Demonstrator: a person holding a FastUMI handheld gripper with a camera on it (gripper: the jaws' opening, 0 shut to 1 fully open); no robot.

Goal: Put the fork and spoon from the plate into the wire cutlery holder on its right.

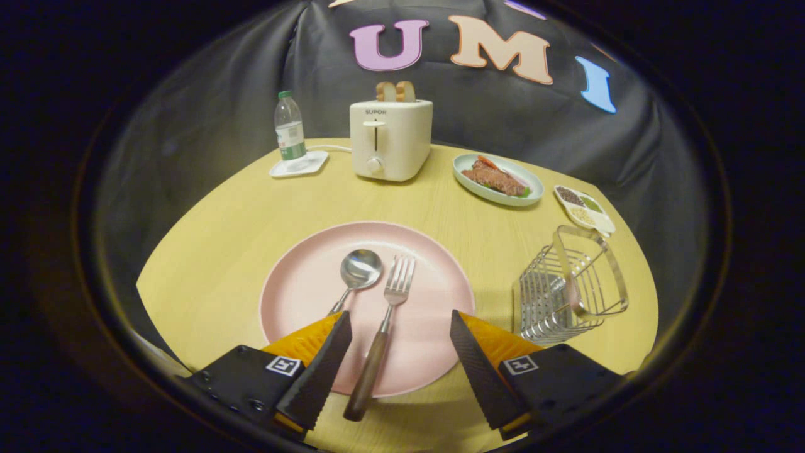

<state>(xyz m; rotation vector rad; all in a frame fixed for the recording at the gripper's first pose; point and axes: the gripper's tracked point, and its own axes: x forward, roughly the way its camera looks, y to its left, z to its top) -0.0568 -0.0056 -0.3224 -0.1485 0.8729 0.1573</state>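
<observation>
Lying side by side on the pink plate [295, 296], the spoon [358, 272] and fork [385, 327] point their heads toward 12 o'clock, spoon at the fork's 9 o'clock, the two not touching. The gripper [400, 327] hangs over the plate's near rim with its fingers [327, 362] spread wide apart, clamped on nothing. The fork's wooden handle runs back between them, past the rim and over the table [207, 251]; the spoon's handle slips behind the left finger, its end hidden. At the plate's 3 o'clock stands the wire holder [569, 289], just beside the plate but apart from it, with a looped handle arching over its top. Nothing lies between plate and holder. Beyond the holder, at about 1 o'clock, sit a small dish [585, 207] of seasonings and an oval plate of food [500, 179]. At 12 o'clock stands a toaster [390, 141] with two slices of bread [396, 91] up. A water bottle [289, 129] rests on a white coaster [300, 165] at 11 o'clock.
</observation>
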